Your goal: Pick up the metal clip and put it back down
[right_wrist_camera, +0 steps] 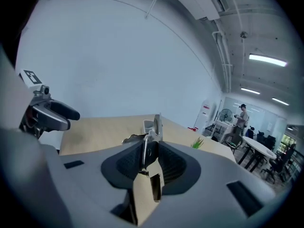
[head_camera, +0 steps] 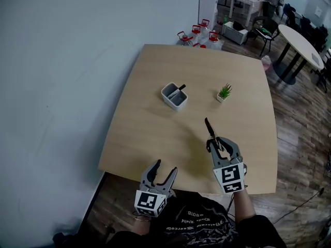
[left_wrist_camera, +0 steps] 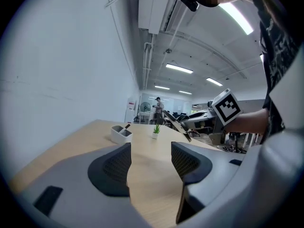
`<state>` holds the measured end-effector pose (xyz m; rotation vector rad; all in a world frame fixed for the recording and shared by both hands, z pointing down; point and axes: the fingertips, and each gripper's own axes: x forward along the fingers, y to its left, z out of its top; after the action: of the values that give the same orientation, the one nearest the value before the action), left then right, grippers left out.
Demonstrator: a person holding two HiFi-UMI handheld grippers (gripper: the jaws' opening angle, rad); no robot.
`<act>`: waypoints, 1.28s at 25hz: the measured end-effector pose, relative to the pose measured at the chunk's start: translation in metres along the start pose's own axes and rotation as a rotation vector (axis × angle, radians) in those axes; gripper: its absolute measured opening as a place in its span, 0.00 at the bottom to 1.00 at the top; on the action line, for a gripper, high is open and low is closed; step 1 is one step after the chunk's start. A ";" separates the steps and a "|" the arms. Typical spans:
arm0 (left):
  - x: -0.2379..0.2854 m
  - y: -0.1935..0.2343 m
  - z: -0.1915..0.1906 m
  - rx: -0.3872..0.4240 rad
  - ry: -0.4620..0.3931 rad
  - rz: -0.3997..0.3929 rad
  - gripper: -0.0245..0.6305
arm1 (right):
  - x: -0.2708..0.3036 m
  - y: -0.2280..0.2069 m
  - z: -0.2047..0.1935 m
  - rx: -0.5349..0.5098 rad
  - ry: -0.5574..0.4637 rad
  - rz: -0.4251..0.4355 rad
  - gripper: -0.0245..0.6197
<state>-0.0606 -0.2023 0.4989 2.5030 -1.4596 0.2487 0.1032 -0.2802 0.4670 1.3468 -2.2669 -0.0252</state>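
Note:
My right gripper (head_camera: 218, 144) is shut on the metal clip (head_camera: 209, 128) and holds it in the air above the near right part of the wooden table (head_camera: 155, 76). The clip's dark blade sticks out past the fingertips toward the table's middle. In the right gripper view the clip (right_wrist_camera: 151, 144) stands pinched between the two pads. My left gripper (head_camera: 164, 168) hangs open and empty by the table's near edge. From the left gripper view the right gripper (left_wrist_camera: 202, 119) and the clip (left_wrist_camera: 176, 126) show off to the right.
A white two-compartment holder (head_camera: 174, 96) with a dark pen in it stands mid-table, and a small potted plant (head_camera: 224, 92) to its right. Water jugs (head_camera: 199, 35) stand beyond the far edge. A round white table (head_camera: 300, 43) and chairs are at the back right.

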 end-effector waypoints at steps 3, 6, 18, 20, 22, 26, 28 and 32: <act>0.004 -0.008 -0.003 0.008 0.010 -0.040 0.44 | -0.023 -0.001 -0.008 0.072 -0.019 -0.056 0.20; 0.008 -0.015 -0.004 0.004 0.012 -0.071 0.44 | -0.045 -0.002 -0.022 0.129 -0.034 -0.104 0.20; 0.028 -0.031 0.000 0.019 0.003 -0.151 0.44 | -0.091 0.001 -0.066 0.242 -0.010 -0.188 0.20; 0.031 -0.032 0.001 0.023 0.001 -0.155 0.44 | -0.092 0.000 -0.067 0.242 -0.011 -0.191 0.20; 0.034 -0.033 0.002 0.026 0.000 -0.157 0.44 | -0.091 -0.003 -0.068 0.236 -0.013 -0.193 0.20; 0.037 -0.033 0.005 0.027 -0.002 -0.156 0.44 | -0.085 -0.002 -0.061 0.227 -0.022 -0.173 0.20; 0.038 -0.029 0.004 0.023 -0.009 -0.144 0.44 | -0.077 0.002 -0.055 0.208 -0.032 -0.151 0.20; 0.035 -0.019 0.004 0.007 -0.018 -0.107 0.44 | -0.058 0.013 -0.041 0.138 -0.039 -0.094 0.20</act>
<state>-0.0266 -0.2237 0.5021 2.5849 -1.3286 0.2127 0.1321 -0.2162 0.4832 1.5362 -2.2712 0.0749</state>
